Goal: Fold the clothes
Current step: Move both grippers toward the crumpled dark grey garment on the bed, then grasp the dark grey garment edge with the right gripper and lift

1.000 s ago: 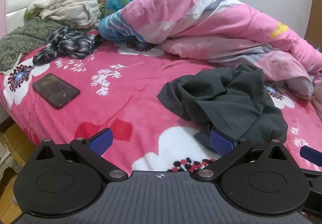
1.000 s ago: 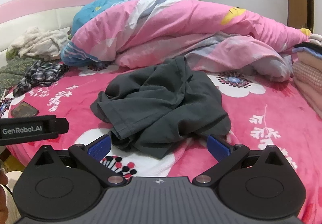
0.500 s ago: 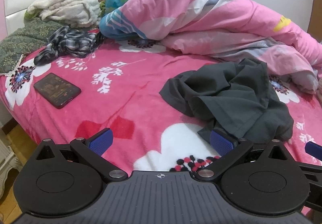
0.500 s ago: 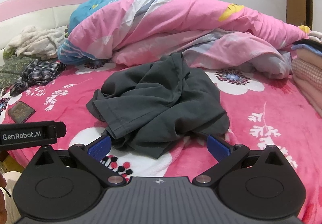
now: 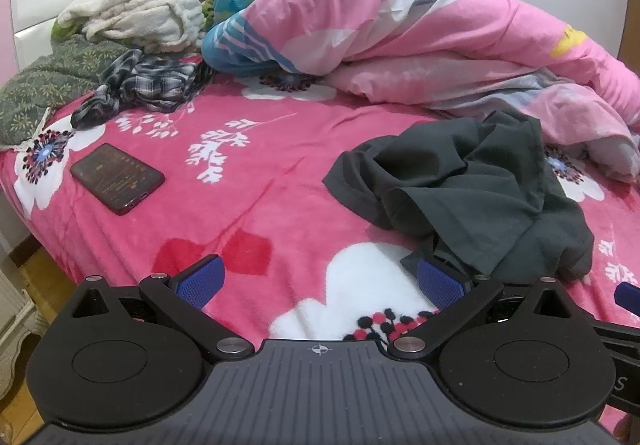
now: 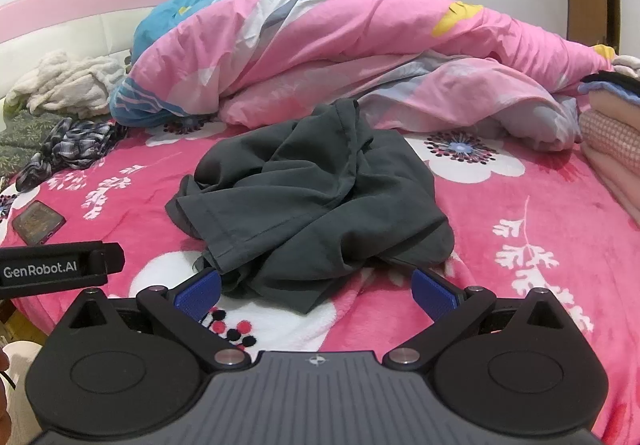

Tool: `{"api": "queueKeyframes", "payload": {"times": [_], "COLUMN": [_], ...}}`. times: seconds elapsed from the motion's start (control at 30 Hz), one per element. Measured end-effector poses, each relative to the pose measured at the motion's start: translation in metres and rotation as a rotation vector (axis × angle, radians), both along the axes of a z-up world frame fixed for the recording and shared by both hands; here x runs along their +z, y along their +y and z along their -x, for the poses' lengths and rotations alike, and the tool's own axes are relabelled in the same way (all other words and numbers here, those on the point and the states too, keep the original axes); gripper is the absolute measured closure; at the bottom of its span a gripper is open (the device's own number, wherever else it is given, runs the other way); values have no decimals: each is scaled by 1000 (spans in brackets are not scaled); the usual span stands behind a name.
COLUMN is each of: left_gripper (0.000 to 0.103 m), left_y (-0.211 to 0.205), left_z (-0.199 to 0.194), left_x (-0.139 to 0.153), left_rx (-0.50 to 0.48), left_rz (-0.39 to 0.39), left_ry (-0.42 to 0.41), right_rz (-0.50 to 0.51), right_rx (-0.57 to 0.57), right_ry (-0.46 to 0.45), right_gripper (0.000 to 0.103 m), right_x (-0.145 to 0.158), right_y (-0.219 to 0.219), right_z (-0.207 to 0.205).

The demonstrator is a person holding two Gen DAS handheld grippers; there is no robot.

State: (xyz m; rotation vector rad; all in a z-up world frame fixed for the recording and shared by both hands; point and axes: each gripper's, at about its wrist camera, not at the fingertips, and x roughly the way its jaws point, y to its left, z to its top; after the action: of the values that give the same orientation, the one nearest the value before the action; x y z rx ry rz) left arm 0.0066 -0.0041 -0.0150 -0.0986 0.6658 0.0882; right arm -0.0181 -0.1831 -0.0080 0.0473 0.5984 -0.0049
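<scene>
Dark shirt (image 6: 312, 201) lies crumpled mid-bed on the pink blanket (image 5: 256, 205), soft, light and limp (likely to sag), best taken at its hemmed near edge; left gripper (image 5: 320, 281) and right gripper (image 6: 316, 287) both spread, empty

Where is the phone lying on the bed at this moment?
The phone lies flat on the pink blanket at the left of the left wrist view, in front of the plaid garment and well left of the dark grey garment.
</scene>
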Motion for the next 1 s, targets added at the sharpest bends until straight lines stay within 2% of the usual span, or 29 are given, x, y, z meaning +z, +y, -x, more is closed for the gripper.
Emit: {"api": "queueKeyframes", "payload": {"times": [0.33,0.47,0.77,0.9,1.0], "left_gripper": [0,0,0,0,0], "left_y": [2,3,-2,3,4], "left_z": [-7,-13,-43,-63,-82], "left_x": [-6,-7,-14,-15,-13], "left_rx": [-2,-31,-128,-162,-165], "left_rz": [0,21,5,51,38], "left_ry": [-6,-23,-32,-21,-55], "right_rz": [2,-3,-40,-44,-59], "right_rx": [-10,-18,14,52,68], "right_ry": [3,-9,-149,-181,-194], "right_gripper": [0,0,0,0,0], "right_x": [-4,-6,-1,-1,3], "right_y": [-3,-8,-32,-36,-40], "right_z": [-8,-12,-36,-56,-79]}}
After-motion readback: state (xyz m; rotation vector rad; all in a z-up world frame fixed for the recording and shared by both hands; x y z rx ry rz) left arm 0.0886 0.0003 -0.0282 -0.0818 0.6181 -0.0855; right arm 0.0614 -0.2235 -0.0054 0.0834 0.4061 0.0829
